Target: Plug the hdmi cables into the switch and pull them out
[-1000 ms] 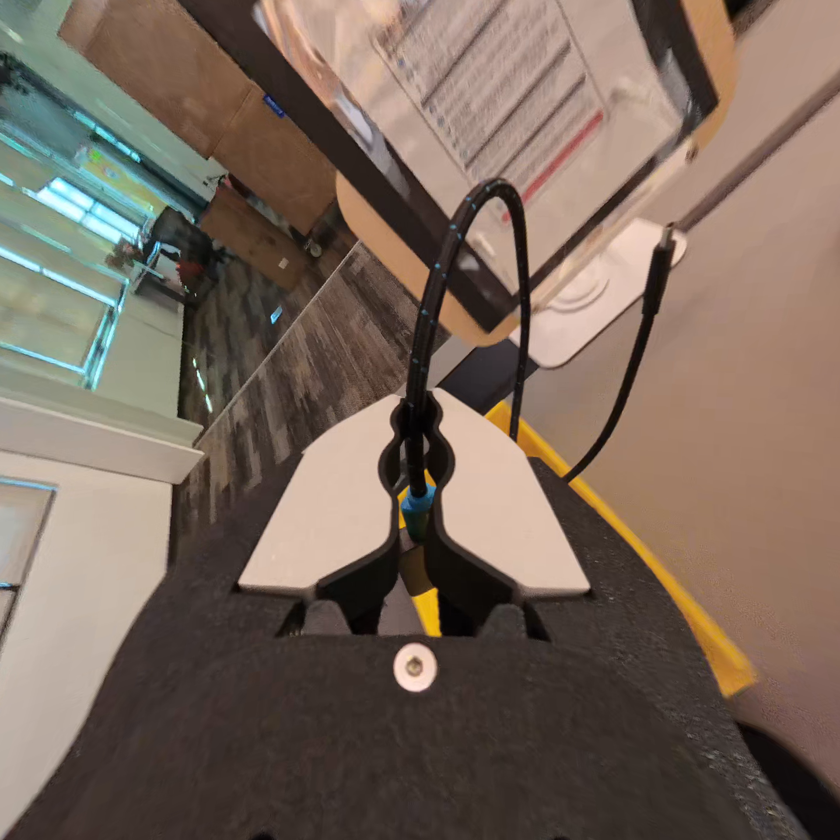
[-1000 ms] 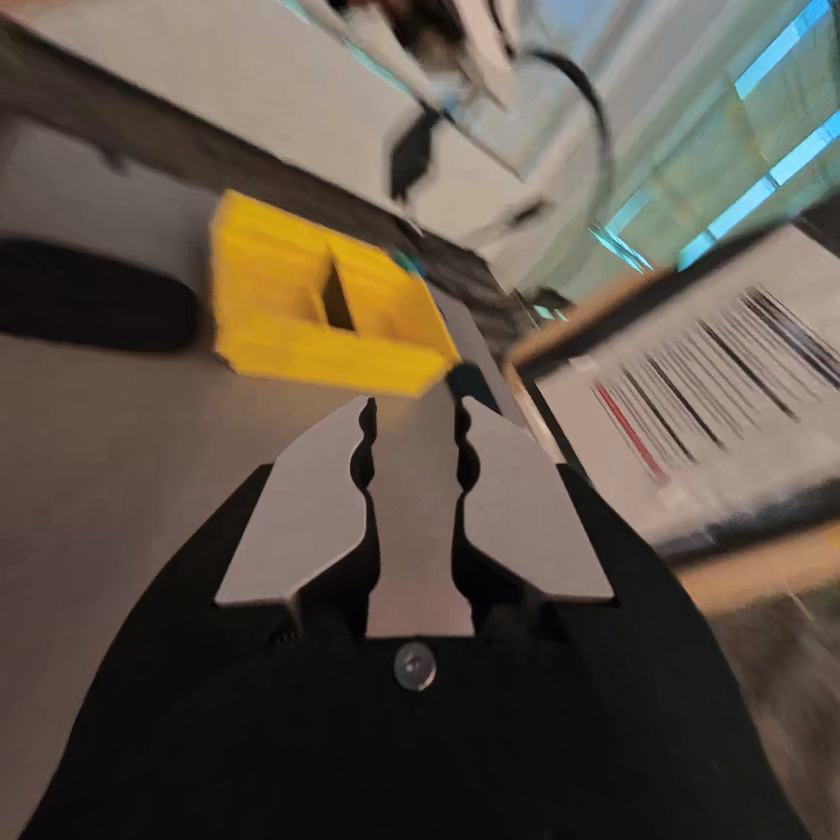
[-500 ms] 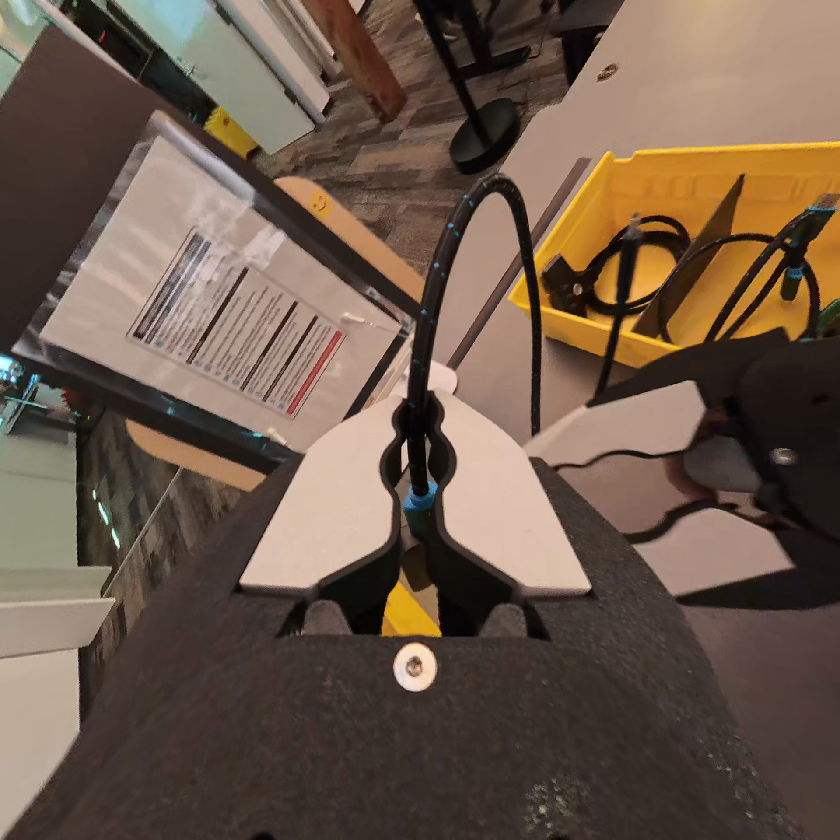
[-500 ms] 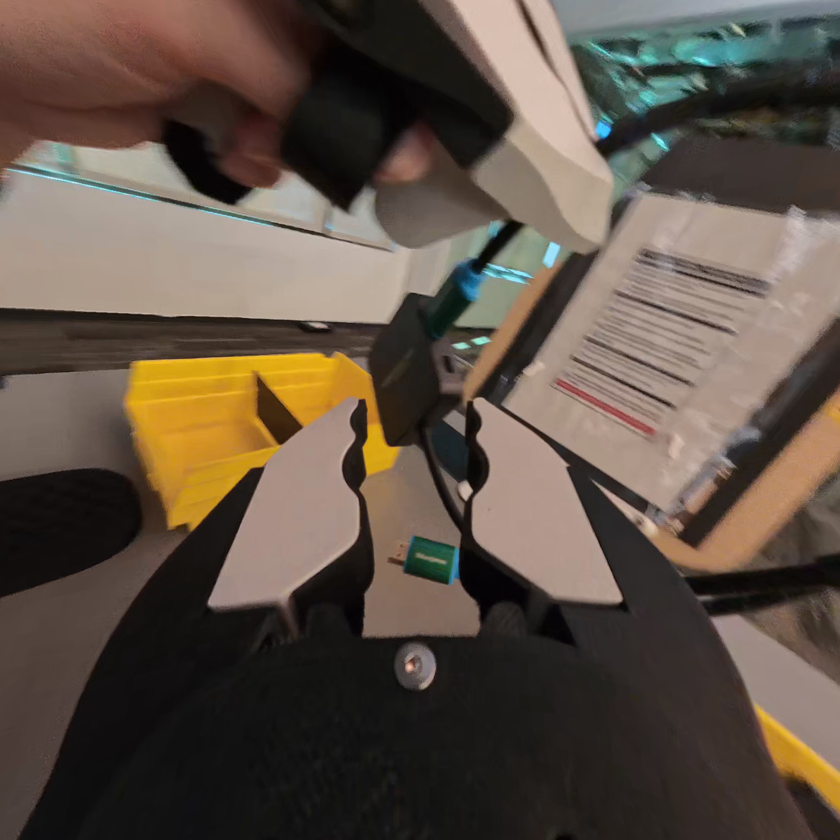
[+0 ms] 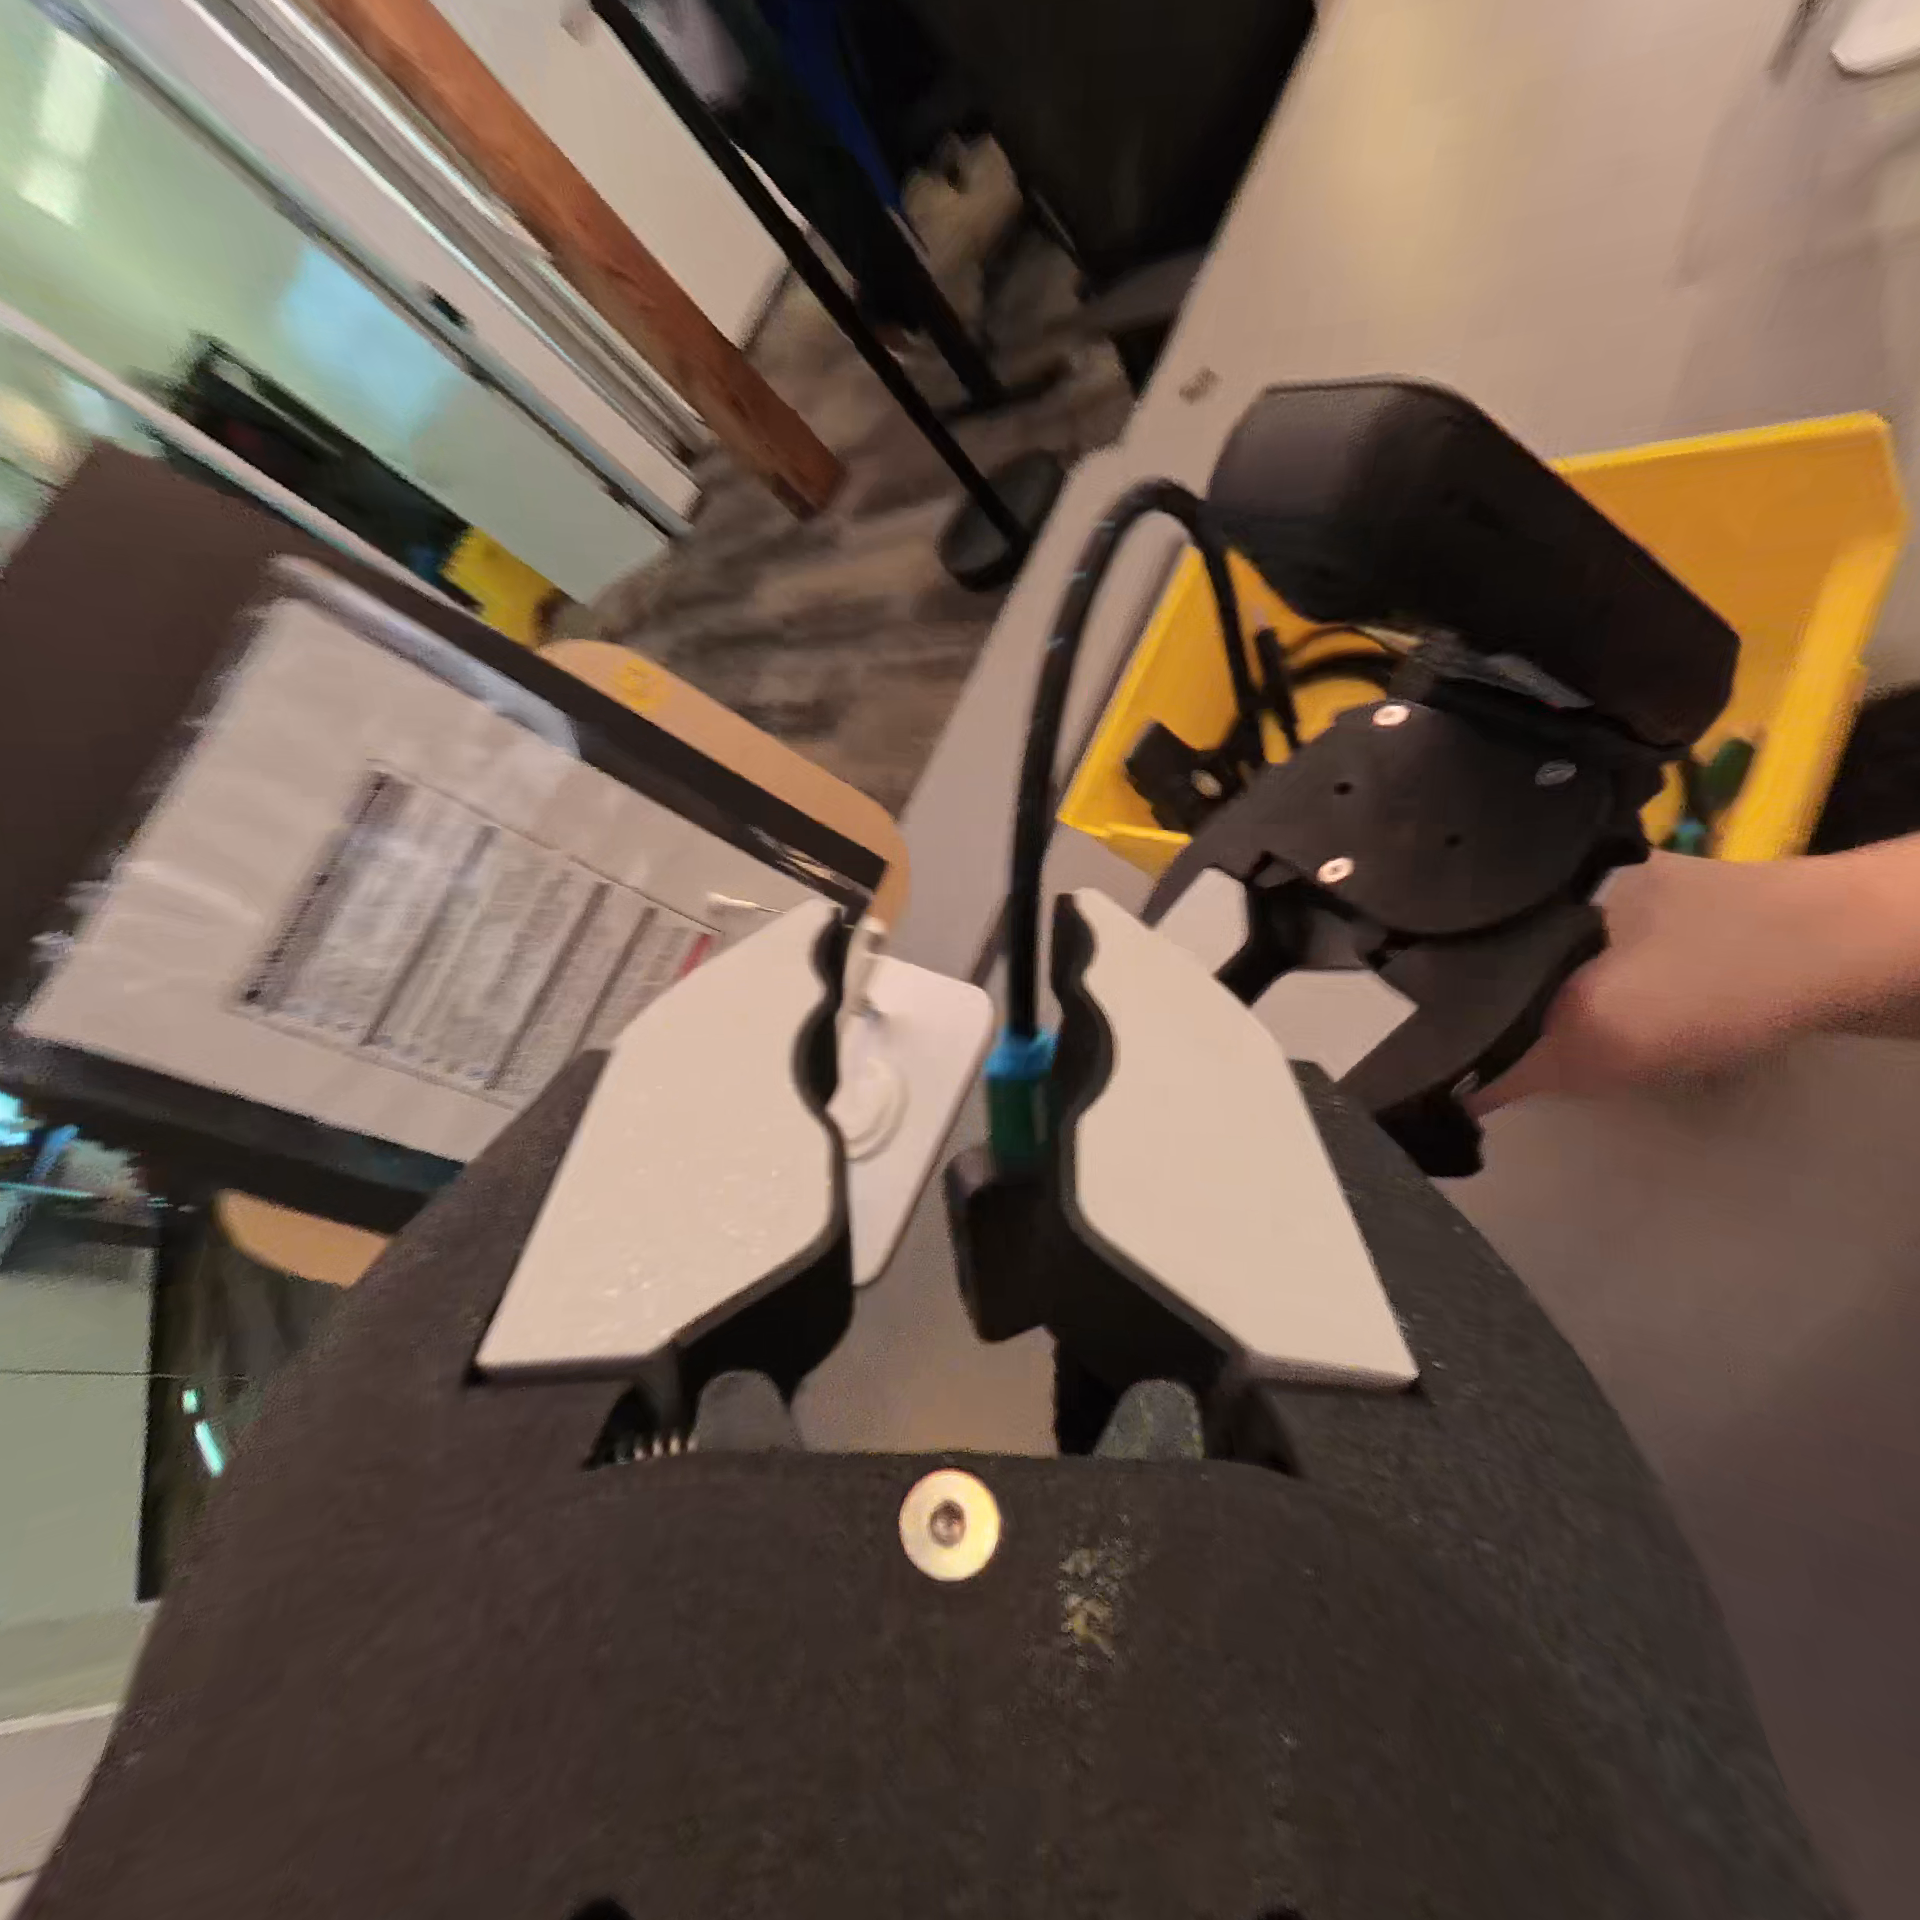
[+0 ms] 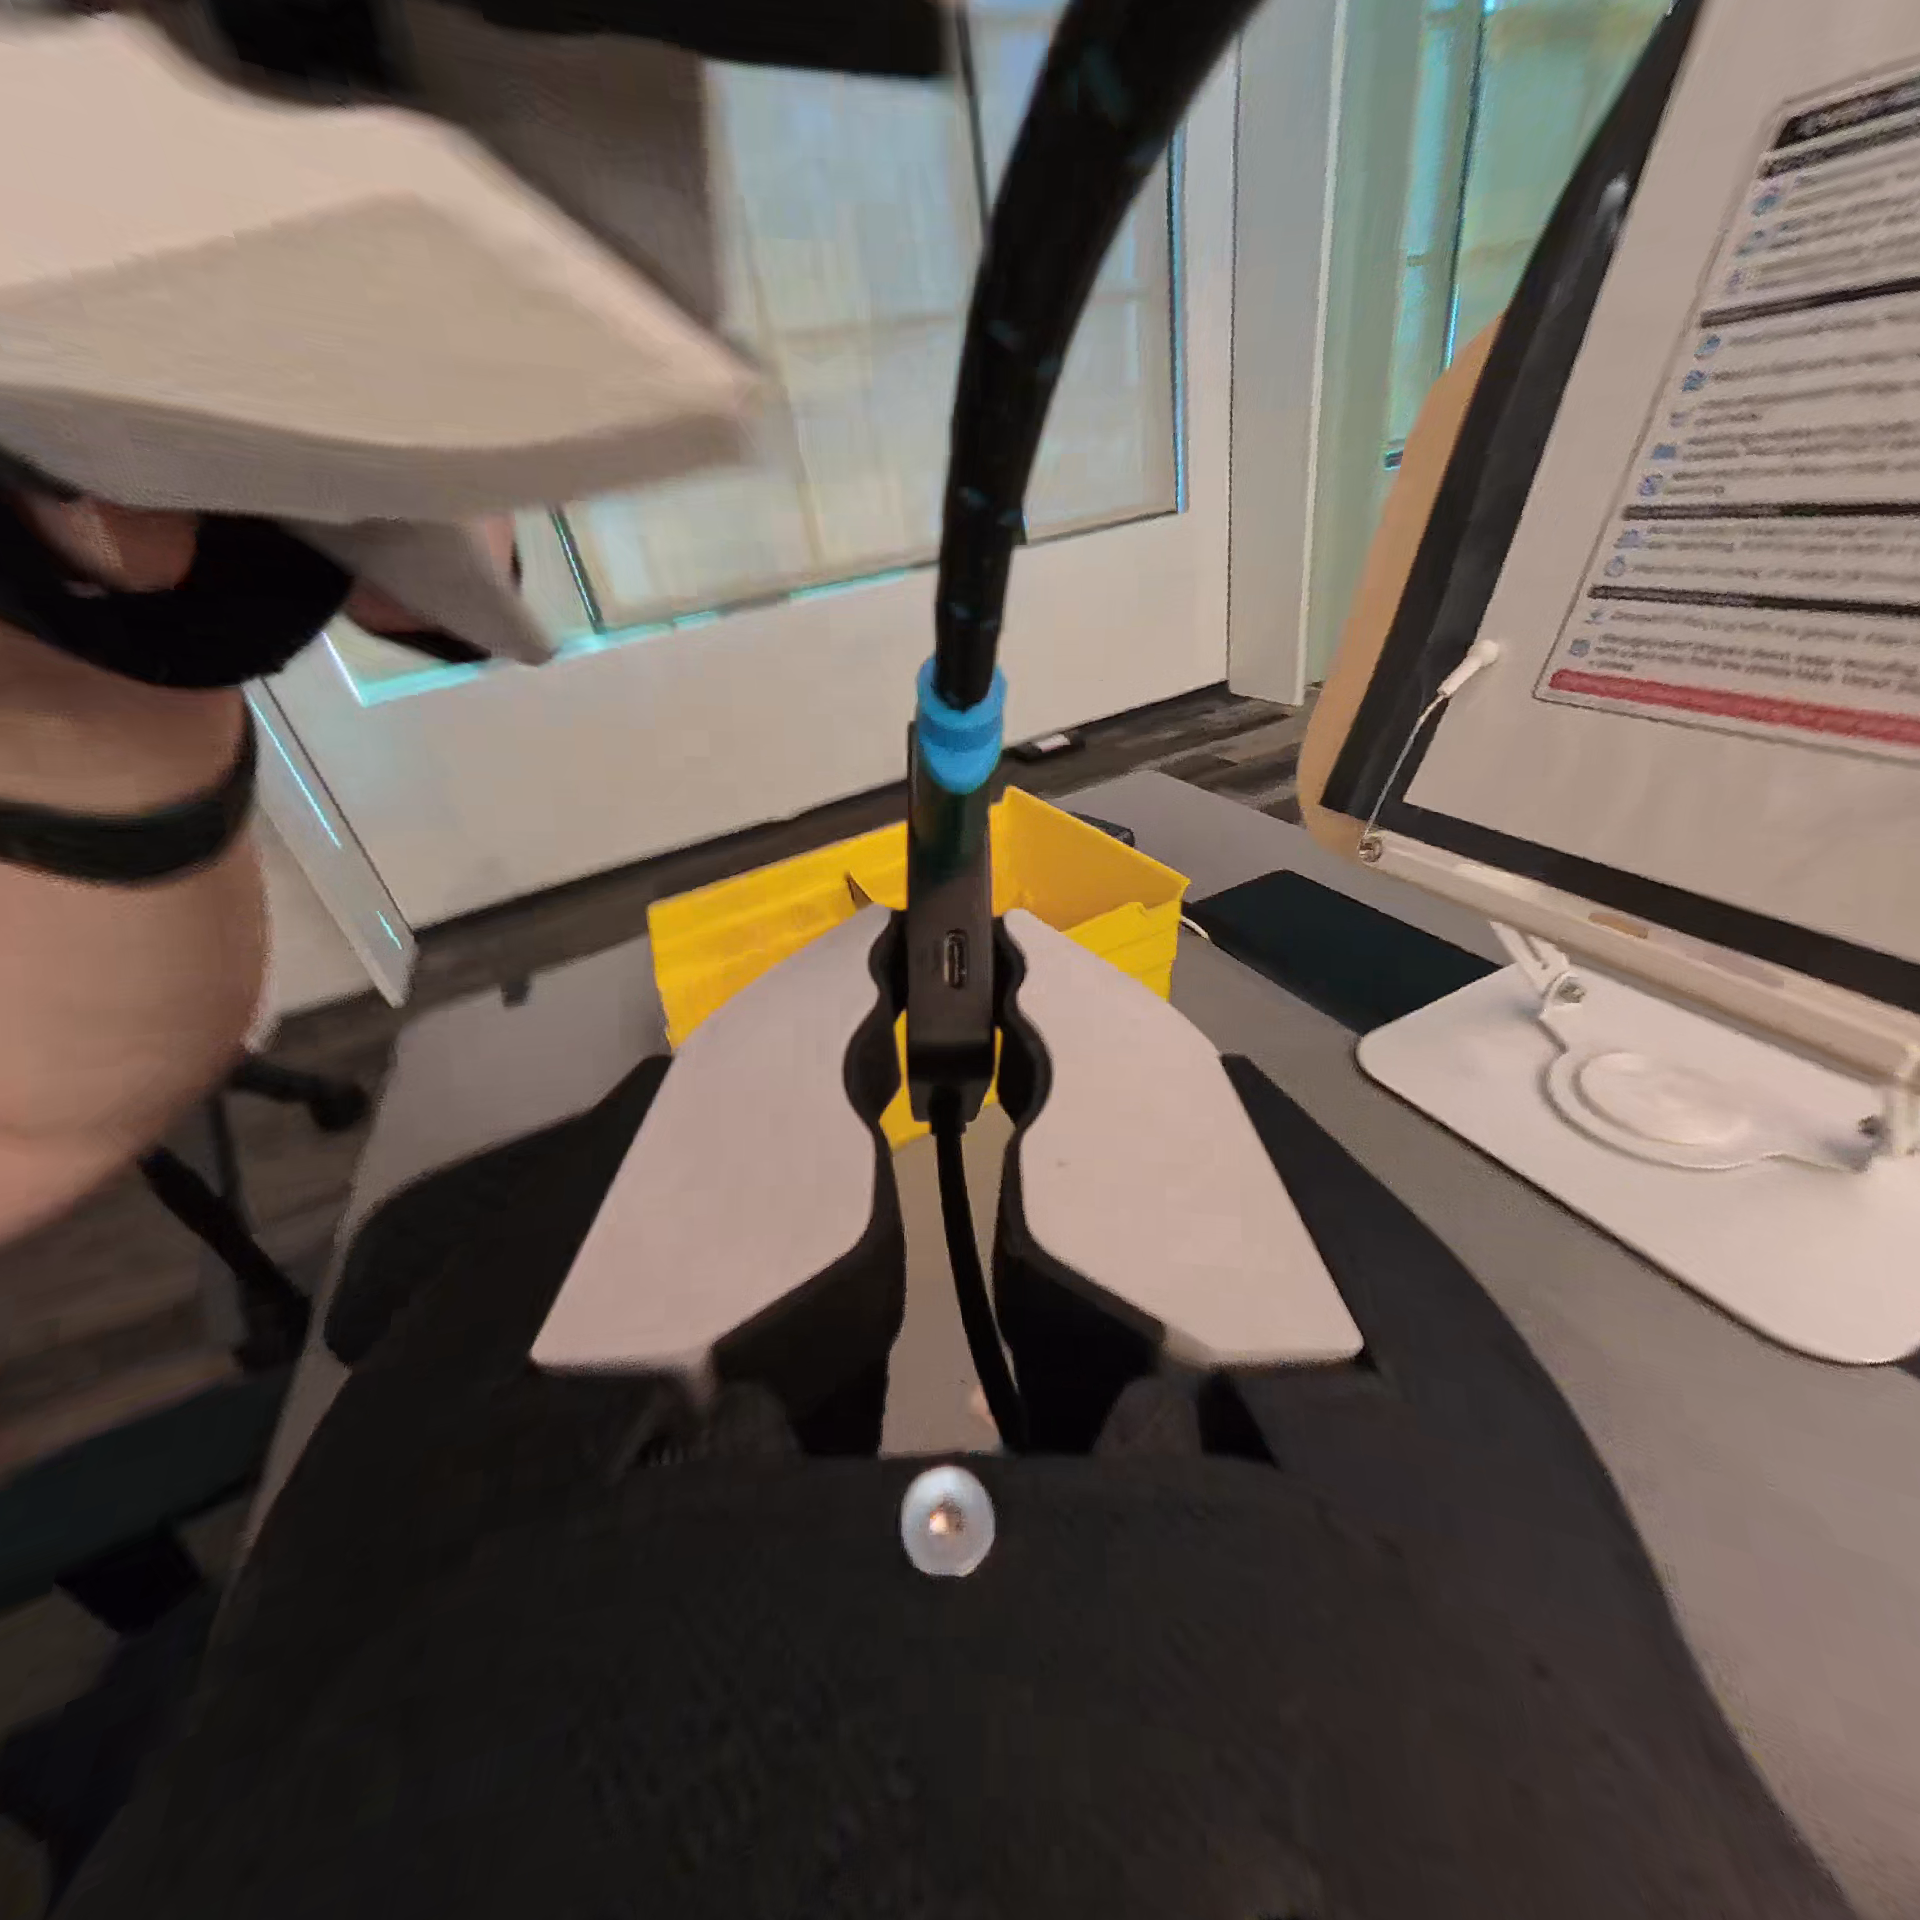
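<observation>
My right gripper (image 6: 951,925) is shut on the small black switch (image 6: 943,977) and holds it upright above the grey table. A thick black braided HDMI cable (image 6: 997,364) with a blue-collared plug (image 6: 958,727) sits in the switch's top; a thin black lead (image 6: 966,1247) hangs from its underside. My left gripper (image 5: 951,914) is open. The plug (image 5: 1023,1081) and the switch (image 5: 992,1247) stand in its gap against the right finger, and the cable (image 5: 1039,727) arches away. The right gripper (image 5: 1403,883), held by a hand, shows at the right in the left wrist view.
A yellow bin (image 5: 1766,582) with coiled cables stands on the grey table (image 5: 1662,1351); it also shows in the right wrist view (image 6: 748,935). A framed sign (image 6: 1714,416) on a white base (image 6: 1662,1143) stands at the right. A black pad (image 6: 1330,945) lies behind. The gap from one gripper's tips to the other's is roughly 10 cm.
My left gripper has opened and let go of the HDMI cable. My right gripper has moved in and shut on the switch that hung from the cable.
</observation>
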Available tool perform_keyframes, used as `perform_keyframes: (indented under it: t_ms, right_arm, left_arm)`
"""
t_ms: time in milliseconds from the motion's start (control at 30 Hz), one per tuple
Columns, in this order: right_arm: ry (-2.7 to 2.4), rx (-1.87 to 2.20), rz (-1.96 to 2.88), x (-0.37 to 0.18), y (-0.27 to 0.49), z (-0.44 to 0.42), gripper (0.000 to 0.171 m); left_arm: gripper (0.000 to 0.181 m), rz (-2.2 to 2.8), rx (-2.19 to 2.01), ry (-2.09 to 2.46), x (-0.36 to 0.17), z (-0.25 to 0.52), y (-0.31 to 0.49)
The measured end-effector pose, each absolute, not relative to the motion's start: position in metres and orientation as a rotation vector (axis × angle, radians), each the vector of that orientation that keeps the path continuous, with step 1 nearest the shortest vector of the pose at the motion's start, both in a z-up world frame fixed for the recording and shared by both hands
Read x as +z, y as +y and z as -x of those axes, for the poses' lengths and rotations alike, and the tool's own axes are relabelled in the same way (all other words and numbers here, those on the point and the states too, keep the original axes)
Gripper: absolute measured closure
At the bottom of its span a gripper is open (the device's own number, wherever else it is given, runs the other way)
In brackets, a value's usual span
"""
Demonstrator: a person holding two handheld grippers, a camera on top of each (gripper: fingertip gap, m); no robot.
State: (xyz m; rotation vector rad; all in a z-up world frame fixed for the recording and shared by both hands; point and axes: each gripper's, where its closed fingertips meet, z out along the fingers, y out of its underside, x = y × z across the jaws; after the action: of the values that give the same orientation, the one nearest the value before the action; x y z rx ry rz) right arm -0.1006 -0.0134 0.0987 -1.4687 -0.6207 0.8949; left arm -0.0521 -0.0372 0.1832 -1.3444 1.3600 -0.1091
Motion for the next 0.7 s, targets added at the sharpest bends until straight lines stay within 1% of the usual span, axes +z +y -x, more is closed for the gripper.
perform_keyframes:
  t_ms: [33,67,133,200,333,367,400,467,533,600,700]
  right_arm:
    - [-0.559,0.952,1.47,0.101,-0.01,0.095,0.157]
    - [-0.498,1.017,1.473,0.102,-0.007,0.089,0.157]
    - [-0.399,1.16,1.474,0.105,-0.003,0.081,0.157]
    - [-0.317,1.272,1.47,0.108,-0.001,0.075,0.157]
    - [-0.22,1.419,1.492,0.104,-0.001,0.081,0.157]
    - [-0.187,1.473,1.493,0.103,-0.002,0.083,0.157]
    - [-0.165,1.53,1.495,0.102,-0.004,0.086,0.157]
    - [-0.106,1.61,1.516,0.097,-0.003,0.09,0.157]
    - [-0.06,1.674,1.527,0.092,-0.002,0.091,0.157]
    - [-0.019,1.726,1.548,0.088,-0.001,0.095,0.157]
    - [0.043,1.743,1.588,0.084,0.002,0.095,0.155]
  left_arm:
    - [0.134,1.296,-0.109,1.303,0.192,0.062,-0.037]
    - [0.126,1.24,-0.108,1.255,0.198,0.072,-0.039]
    - [0.127,1.148,-0.074,1.193,0.193,0.09,-0.043]
    - [0.128,1.097,0.042,1.196,0.168,0.1,-0.043]
    - [0.117,0.947,0.448,1.319,0.101,0.095,-0.031]
    - [0.118,0.9,0.524,1.342,0.089,0.091,-0.027]
    - [0.121,0.889,0.574,1.349,0.078,0.088,-0.021]
    - [0.116,0.879,0.674,1.308,0.073,0.09,-0.005]
    - [0.125,0.803,0.788,1.261,0.08,0.092,0.002]
    - [0.145,0.722,0.852,1.278,0.08,0.089,0.0]
    - [0.155,0.684,0.899,1.297,0.079,0.089,0.002]
